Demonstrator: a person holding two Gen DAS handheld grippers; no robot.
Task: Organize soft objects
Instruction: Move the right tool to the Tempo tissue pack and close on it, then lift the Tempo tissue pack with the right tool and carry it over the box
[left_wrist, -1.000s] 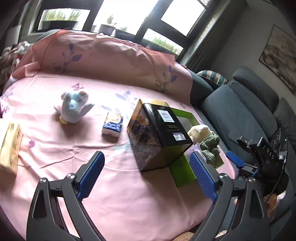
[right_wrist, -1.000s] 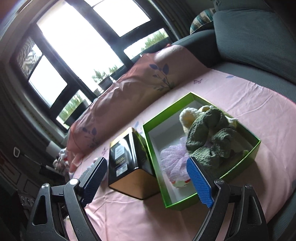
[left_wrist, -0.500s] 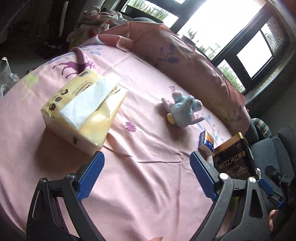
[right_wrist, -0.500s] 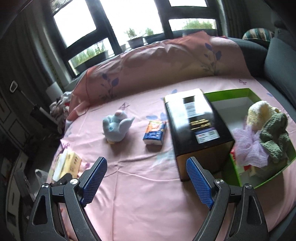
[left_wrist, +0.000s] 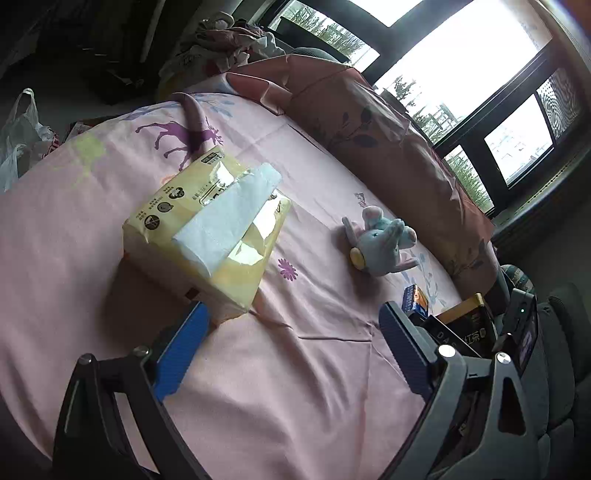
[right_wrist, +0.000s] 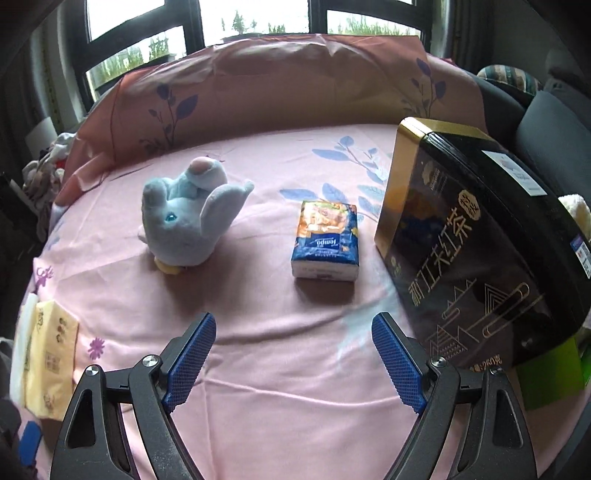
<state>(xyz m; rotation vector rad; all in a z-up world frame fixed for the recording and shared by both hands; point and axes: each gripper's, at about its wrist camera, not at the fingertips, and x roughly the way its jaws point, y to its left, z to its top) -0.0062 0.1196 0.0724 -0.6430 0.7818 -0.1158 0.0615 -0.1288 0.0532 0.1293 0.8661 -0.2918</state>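
Note:
A light blue plush toy (right_wrist: 188, 221) lies on the pink sheet; it also shows in the left wrist view (left_wrist: 382, 242). A small blue tissue pack (right_wrist: 327, 240) lies to its right, seen too in the left wrist view (left_wrist: 415, 301). A yellow tissue pack (left_wrist: 214, 229) with a white sheet sticking out lies just ahead of my left gripper (left_wrist: 291, 343), which is open and empty. My right gripper (right_wrist: 293, 358) is open and empty, a little short of the small tissue pack. The green box (right_wrist: 550, 373) is mostly hidden behind a black tin.
A black and gold tea tin (right_wrist: 469, 243) stands at the right, against the green box. A pink pillow (right_wrist: 266, 77) lines the far edge under the windows. A grey sofa (right_wrist: 554, 122) is at the right. Clothes and bags (left_wrist: 22, 129) lie on the left.
Both grippers have swung left, away from the green box. The left now faces the yellow tissue pack from close; the right now faces the blue plush and small tissue pack.

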